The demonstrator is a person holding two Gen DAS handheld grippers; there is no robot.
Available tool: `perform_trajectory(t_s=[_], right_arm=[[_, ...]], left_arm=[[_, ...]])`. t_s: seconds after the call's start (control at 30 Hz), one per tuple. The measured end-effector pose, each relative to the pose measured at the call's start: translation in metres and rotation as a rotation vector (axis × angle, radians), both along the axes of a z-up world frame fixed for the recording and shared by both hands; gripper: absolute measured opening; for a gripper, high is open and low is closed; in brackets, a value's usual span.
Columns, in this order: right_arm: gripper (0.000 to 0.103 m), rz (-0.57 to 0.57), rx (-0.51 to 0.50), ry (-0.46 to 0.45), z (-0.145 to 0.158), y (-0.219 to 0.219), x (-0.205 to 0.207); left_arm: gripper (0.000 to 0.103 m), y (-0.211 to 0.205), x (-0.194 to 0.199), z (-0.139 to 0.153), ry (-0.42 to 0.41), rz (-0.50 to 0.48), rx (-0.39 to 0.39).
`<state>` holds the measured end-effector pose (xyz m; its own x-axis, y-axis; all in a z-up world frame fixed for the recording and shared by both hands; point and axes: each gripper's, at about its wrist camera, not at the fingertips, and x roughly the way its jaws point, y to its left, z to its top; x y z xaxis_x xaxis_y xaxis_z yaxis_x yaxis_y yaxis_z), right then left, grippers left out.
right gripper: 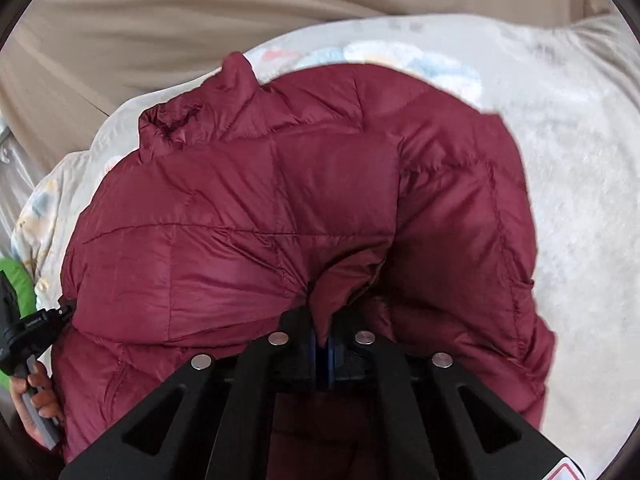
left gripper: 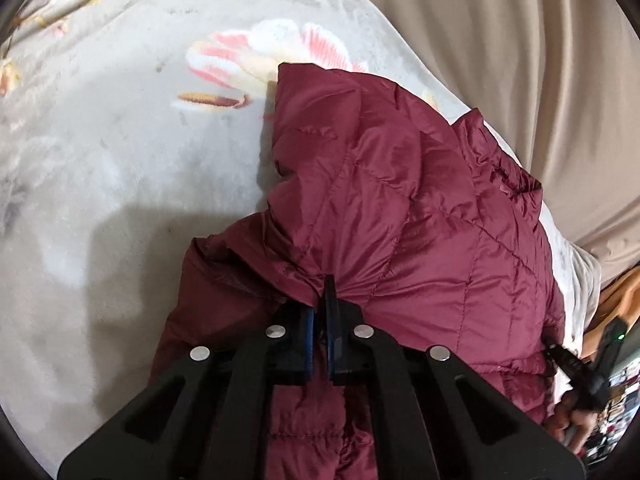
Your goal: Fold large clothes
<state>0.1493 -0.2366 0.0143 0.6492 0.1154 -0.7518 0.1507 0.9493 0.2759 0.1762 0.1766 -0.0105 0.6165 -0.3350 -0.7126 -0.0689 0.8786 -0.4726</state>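
Note:
A maroon quilted puffer jacket (left gripper: 400, 208) lies bunched on a pale floral blanket (left gripper: 120, 160). My left gripper (left gripper: 322, 300) is shut on a pinch of the jacket's fabric near its lower edge, the cloth gathered into folds at the black fingertips. In the right wrist view the same jacket (right gripper: 260, 200) fills the middle, collar (right gripper: 236, 80) toward the far left. My right gripper (right gripper: 322, 324) is shut on a fold of the jacket, and the fabric hides its fingertips. The other gripper (right gripper: 28, 328) and the hand holding it show at the left edge.
Beige curtain-like cloth (left gripper: 520, 60) hangs beyond the blanket (right gripper: 580, 160). A green item (right gripper: 16, 284) sits at the left edge of the right wrist view. A hand with the right gripper (left gripper: 580, 368) is at the right edge of the left wrist view, with clutter behind it.

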Motion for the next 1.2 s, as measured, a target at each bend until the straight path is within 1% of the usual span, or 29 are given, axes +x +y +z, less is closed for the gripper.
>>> perform_trajectory(t_s=[0.07,0.13,0.17,0.2,0.23,0.3,0.33,0.4,0.43,0.47,0.5,0.57,0.63,0.67,0.73,0.8,0.83,0.87,0.9,0.93,0.97,1.0,1.03,1.07,1.1,1.13,1.17,1.2], right_arm=[[0.007,-0.038,-0.024,-0.011,0.006,-0.005,-0.009],[0.012,-0.113,-0.067,-0.032,0.019,-0.011,-0.022],[0.020,-0.156,-0.084,-0.064,0.030,-0.012,-0.031],[0.021,-0.164,-0.084,-0.090,0.038,-0.012,-0.034],[0.021,-0.134,-0.072,-0.118,0.048,-0.005,-0.036],[0.020,-0.013,-0.063,-0.145,0.065,0.026,-0.027],[0.020,0.056,-0.071,-0.151,0.073,0.047,-0.020],[0.019,0.244,-0.091,-0.151,0.081,0.107,0.002],[0.019,0.322,-0.092,-0.148,0.081,0.137,0.016],[0.017,0.363,-0.092,-0.143,0.080,0.154,0.024],[0.014,0.421,-0.096,-0.132,0.076,0.182,0.039],[0.013,0.502,-0.088,-0.101,0.064,0.228,0.068],[0.011,0.547,-0.060,-0.053,0.048,0.263,0.103],[0.011,0.560,-0.059,-0.038,0.040,0.272,0.105],[0.010,0.577,-0.096,0.004,0.021,0.298,0.131],[0.000,0.560,-0.138,0.039,0.006,0.304,0.142],[0.000,0.546,-0.114,0.053,0.002,0.301,0.151],[0.000,0.537,-0.083,0.053,0.006,0.294,0.151],[0.000,0.528,-0.061,0.042,0.012,0.292,0.151],[0.004,0.531,-0.035,0.020,0.019,0.293,0.151],[0.006,0.548,-0.001,-0.005,0.026,0.296,0.150],[0.006,0.563,0.017,-0.015,0.030,0.300,0.150],[0.006,0.575,0.014,-0.019,0.029,0.310,0.152],[0.006,0.577,-0.024,-0.007,0.023,0.320,0.158],[0.005,0.570,-0.058,0.026,0.013,0.327,0.168],[0.002,0.565,-0.073,0.059,0.001,0.332,0.175],[0.000,0.554,-0.063,0.061,-0.005,0.332,0.179],[0.000,0.541,-0.037,0.061,-0.004,0.329,0.181]], left_arm=[[0.004,0.001,-0.001,-0.001,-0.008,-0.005,-0.005],[0.004,0.001,-0.003,-0.002,-0.022,-0.009,0.000],[0.004,0.000,-0.003,-0.003,-0.027,-0.009,0.004],[0.004,-0.001,-0.004,-0.003,-0.035,-0.006,0.012],[0.004,-0.003,-0.002,-0.005,-0.038,-0.003,0.017],[0.004,-0.005,-0.003,-0.004,-0.046,0.001,0.029],[0.004,-0.006,-0.003,-0.004,-0.048,0.002,0.029],[0.004,-0.004,-0.004,-0.004,-0.049,0.004,0.013],[0.004,-0.002,-0.004,-0.005,-0.049,0.004,0.004],[0.004,-0.001,-0.004,-0.005,-0.049,0.005,-0.004],[0.004,0.000,-0.004,-0.005,-0.050,0.004,-0.011],[0.004,0.002,-0.005,-0.006,-0.052,0.003,-0.017],[0.004,0.002,-0.005,-0.006,-0.053,0.003,-0.022],[0.004,0.003,-0.005,-0.007,-0.053,0.002,-0.025],[0.004,0.004,-0.005,-0.007,-0.052,0.001,-0.035],[0.004,0.007,-0.004,-0.009,-0.049,0.001,-0.053],[0.004,0.008,-0.004,-0.009,-0.049,0.000,-0.064],[0.004,0.010,-0.004,-0.010,-0.048,0.001,-0.077],[0.004,0.011,-0.004,-0.011,-0.047,0.000,-0.086],[0.004,0.011,-0.004,-0.011,-0.048,0.000,-0.089],[0.004,0.011,-0.004,-0.011,-0.049,0.000,-0.087],[0.004,0.010,-0.005,-0.010,-0.050,0.001,-0.079],[0.004,0.010,-0.005,-0.010,-0.051,0.002,-0.075],[0.004,0.009,-0.005,-0.010,-0.051,0.002,-0.072],[0.004,0.010,-0.005,-0.010,-0.051,0.001,-0.076],[0.004,0.010,-0.005,-0.010,-0.052,0.002,-0.081],[0.004,0.011,-0.005,-0.010,-0.052,0.004,-0.087],[0.004,0.012,-0.005,-0.010,-0.052,0.003,-0.092]])
